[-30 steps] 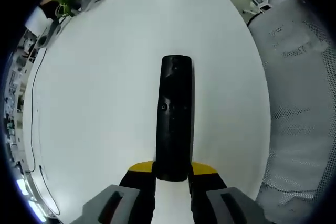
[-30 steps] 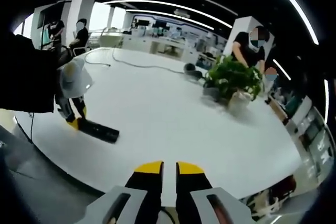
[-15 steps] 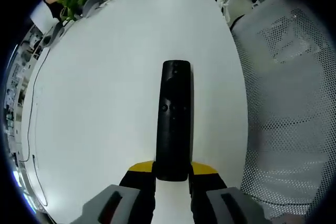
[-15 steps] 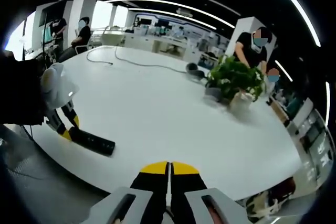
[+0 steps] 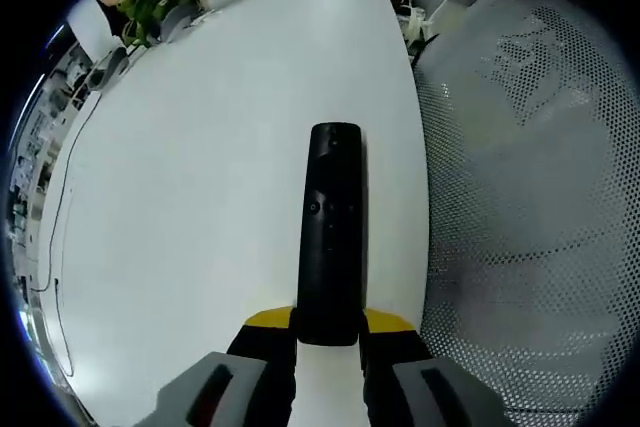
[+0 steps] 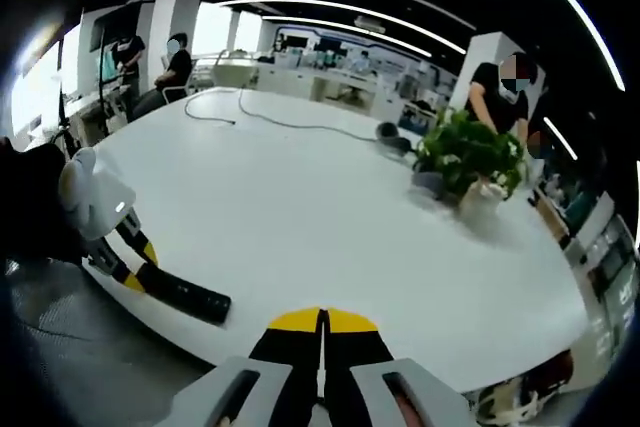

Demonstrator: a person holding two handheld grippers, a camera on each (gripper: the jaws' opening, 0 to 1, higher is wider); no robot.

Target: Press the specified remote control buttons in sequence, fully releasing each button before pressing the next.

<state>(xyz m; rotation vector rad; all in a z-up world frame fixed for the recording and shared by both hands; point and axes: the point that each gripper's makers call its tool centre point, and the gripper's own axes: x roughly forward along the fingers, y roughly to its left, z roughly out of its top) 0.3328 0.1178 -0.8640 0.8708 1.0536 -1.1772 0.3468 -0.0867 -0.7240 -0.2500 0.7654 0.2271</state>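
The left gripper (image 5: 327,332) is squeezing one black remote (image 5: 331,232), sticking out ahead over the white table (image 5: 180,197). The right gripper (image 6: 322,325) is clenched, holding nothing. One plant (image 6: 470,152) is sitting far ahead.

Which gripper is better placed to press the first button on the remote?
The right gripper, probably. The left gripper is shut on the remote, holding it over the white table, so it cannot press. The right one holds nothing, and its shut jaws could serve as a pressing tip.
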